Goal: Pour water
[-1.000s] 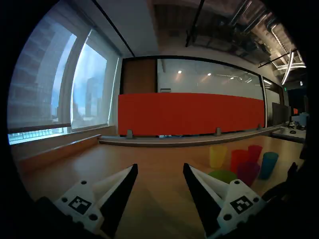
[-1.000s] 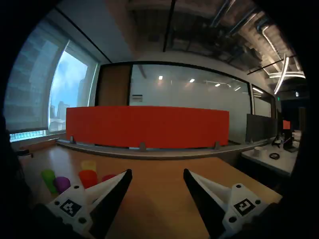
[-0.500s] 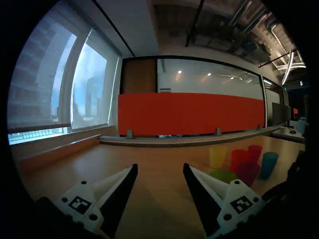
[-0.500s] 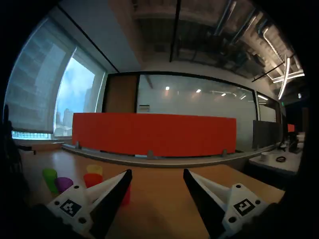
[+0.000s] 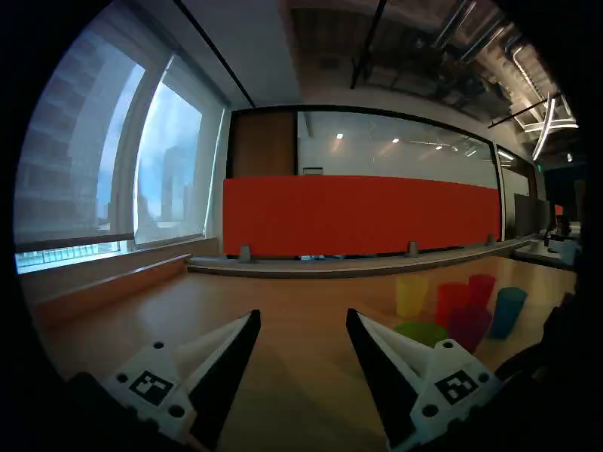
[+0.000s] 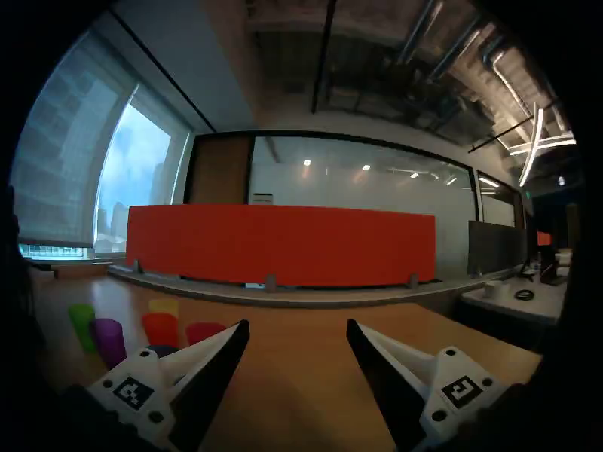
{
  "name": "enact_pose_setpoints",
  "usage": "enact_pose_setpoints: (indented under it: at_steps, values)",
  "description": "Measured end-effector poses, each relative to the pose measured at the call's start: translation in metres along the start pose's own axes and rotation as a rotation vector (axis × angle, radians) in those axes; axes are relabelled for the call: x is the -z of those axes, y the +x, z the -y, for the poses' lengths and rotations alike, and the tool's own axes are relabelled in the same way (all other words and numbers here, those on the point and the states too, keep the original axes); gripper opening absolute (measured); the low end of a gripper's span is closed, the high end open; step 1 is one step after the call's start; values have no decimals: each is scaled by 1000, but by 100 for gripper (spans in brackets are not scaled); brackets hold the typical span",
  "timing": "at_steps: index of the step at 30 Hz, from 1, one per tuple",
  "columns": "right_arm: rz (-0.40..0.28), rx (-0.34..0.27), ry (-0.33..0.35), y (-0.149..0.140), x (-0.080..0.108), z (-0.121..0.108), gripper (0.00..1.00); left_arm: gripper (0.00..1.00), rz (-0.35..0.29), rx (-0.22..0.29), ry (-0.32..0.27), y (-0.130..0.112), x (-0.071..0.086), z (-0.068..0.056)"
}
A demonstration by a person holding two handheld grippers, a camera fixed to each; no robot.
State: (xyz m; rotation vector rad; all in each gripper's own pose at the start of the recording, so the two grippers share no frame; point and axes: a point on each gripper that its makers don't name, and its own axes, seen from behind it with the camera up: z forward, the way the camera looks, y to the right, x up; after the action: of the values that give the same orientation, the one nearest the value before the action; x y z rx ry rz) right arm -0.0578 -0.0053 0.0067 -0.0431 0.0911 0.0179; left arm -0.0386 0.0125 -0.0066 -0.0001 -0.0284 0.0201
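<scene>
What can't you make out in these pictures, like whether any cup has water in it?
Water: both views see the cups from the side, so their insides are hidden.
Green cup, left gripper view: lower part behind the left hand-held gripper.
Red cup, right gripper view: base behind the right hand-held gripper.

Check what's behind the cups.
Behind the cups: bare table, then a grey rail and the orange divider. A finger of the right gripper covers part of the red cup.

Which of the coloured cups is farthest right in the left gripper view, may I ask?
The teal cup: the only blue-green one, standing right of the purple cup.
</scene>
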Motion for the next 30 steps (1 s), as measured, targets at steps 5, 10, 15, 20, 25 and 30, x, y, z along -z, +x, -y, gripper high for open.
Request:
enact_pose_setpoints:
  at_steps: [5,10,15,20,25,30]
  values:
    - [11,-20,-1,-6,-2,-2,100,84,0,0,0,0,0,0]
    - [18,-25,-9,-11,-4,-6,100,84,0,0,0,0,0,0]
    - [31,-36,-13,-17,-5,-9,100,84,0,0,0,0,0,0]
    - [39,-43,-19,-21,-6,-12,100,84,0,0,0,0,0,0]
    - [52,-35,-17,-24,-6,-11,100,84,0,0,0,0,0,0]
    - [63,-24,-14,-26,-7,-8,100,84,0,0,0,0,0,0]
